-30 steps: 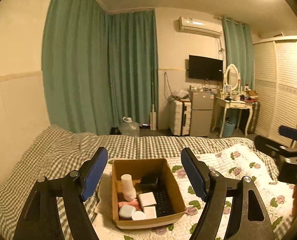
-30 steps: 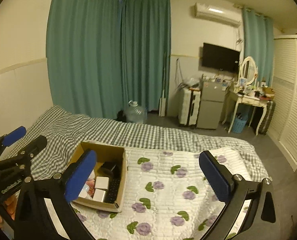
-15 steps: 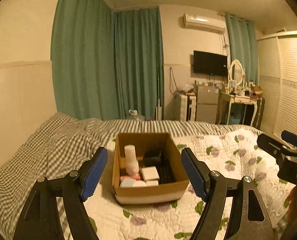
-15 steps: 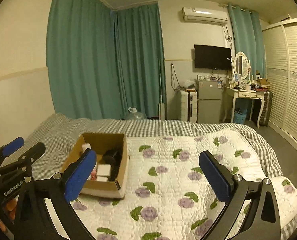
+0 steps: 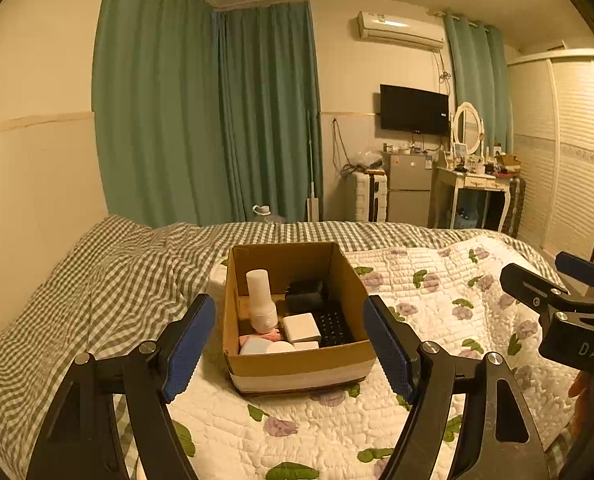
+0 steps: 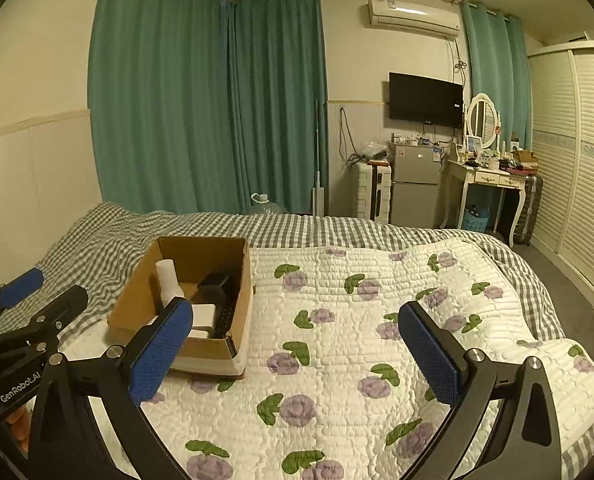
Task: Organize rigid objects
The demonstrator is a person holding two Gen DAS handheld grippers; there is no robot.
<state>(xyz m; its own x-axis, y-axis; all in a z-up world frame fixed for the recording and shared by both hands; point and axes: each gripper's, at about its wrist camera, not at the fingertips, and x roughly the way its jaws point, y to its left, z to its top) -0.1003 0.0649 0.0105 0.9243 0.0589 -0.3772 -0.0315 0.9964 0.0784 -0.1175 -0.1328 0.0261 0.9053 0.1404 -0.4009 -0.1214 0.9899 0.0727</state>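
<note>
Cardboard box of small items on quilt, both hand-held grippers spread empty.

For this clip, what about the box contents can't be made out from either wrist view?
- Cardboard box: in the left wrist view its near wall hides the lower parts of the white items; the pink item is too covered to identify.
- Right wrist view: the right gripper's left finger covers the box's near corner.
</note>
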